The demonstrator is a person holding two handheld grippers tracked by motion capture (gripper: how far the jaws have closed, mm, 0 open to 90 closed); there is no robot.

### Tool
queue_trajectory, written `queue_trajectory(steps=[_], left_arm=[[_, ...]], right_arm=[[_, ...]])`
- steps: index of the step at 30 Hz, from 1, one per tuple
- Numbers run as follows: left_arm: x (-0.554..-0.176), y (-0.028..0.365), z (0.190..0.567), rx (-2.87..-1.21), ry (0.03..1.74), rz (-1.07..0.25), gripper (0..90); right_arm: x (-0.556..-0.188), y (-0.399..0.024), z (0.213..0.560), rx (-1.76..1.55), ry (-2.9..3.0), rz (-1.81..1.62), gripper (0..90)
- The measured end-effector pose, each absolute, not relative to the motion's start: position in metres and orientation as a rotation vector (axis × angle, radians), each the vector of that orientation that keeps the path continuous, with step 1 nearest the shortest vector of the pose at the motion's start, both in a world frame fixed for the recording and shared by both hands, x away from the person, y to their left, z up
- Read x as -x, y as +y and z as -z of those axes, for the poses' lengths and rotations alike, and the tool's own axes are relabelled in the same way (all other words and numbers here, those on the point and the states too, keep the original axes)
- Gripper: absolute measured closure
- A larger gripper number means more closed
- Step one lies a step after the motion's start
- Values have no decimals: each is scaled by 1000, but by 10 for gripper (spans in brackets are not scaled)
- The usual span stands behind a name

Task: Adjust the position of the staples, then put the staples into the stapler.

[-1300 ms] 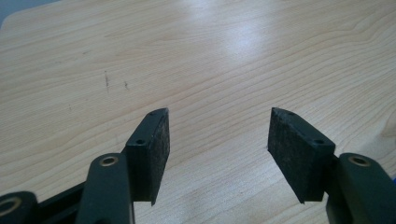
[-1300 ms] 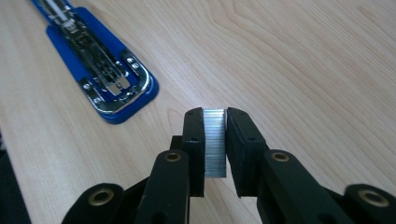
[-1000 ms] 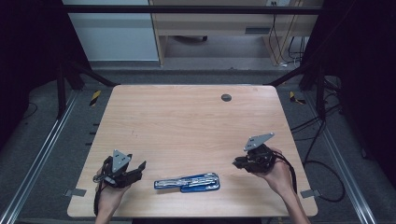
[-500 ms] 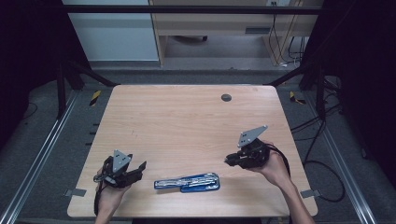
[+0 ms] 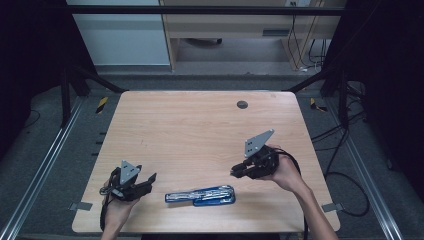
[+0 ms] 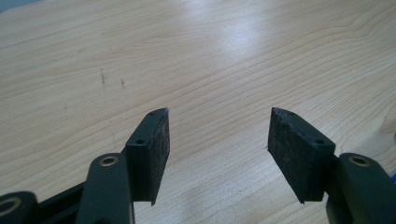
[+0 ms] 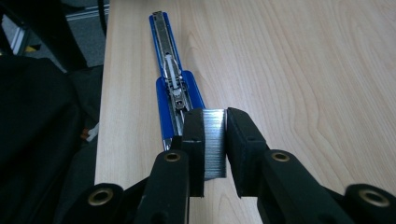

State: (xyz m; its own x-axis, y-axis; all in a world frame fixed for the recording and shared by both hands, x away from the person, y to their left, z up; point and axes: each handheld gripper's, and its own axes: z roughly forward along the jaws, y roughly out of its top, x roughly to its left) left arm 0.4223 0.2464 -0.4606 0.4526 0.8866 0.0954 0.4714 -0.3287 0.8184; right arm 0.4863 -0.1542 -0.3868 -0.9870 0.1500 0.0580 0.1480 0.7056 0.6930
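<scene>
A blue stapler (image 5: pixel 200 195) lies opened out flat near the table's front edge, its metal channel facing up; the right gripper view shows the stapler (image 7: pixel 173 88) just beyond the jaws. My right gripper (image 5: pixel 235 171) hovers up and to the right of the stapler and points left toward it. It is shut on a silvery strip of staples (image 7: pixel 215 140), held upright between the pads of the right gripper (image 7: pixel 215 114). My left gripper (image 5: pixel 150 180) rests at the front left, left of the stapler. The left gripper (image 6: pixel 217 116) is open over bare wood.
The light wooden table (image 5: pixel 200 125) has a dark round grommet (image 5: pixel 242 104) near its far edge. Metal rails run along both sides, and cables (image 5: pixel 345 145) lie on the floor to the right. A cabinet stands behind the table.
My right gripper has moved left and a little away from the front edge, with the staple strip in it, closer to the stapler's right end. The left gripper and stapler have stayed put.
</scene>
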Motion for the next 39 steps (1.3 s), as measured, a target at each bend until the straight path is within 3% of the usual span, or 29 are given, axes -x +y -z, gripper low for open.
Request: queue_trajectory(steps=[39], left_arm=[[-425, 245, 463, -1981, 1136, -699, 383]], right_arm=[[-488, -111, 400, 54, 3052, -919, 777]])
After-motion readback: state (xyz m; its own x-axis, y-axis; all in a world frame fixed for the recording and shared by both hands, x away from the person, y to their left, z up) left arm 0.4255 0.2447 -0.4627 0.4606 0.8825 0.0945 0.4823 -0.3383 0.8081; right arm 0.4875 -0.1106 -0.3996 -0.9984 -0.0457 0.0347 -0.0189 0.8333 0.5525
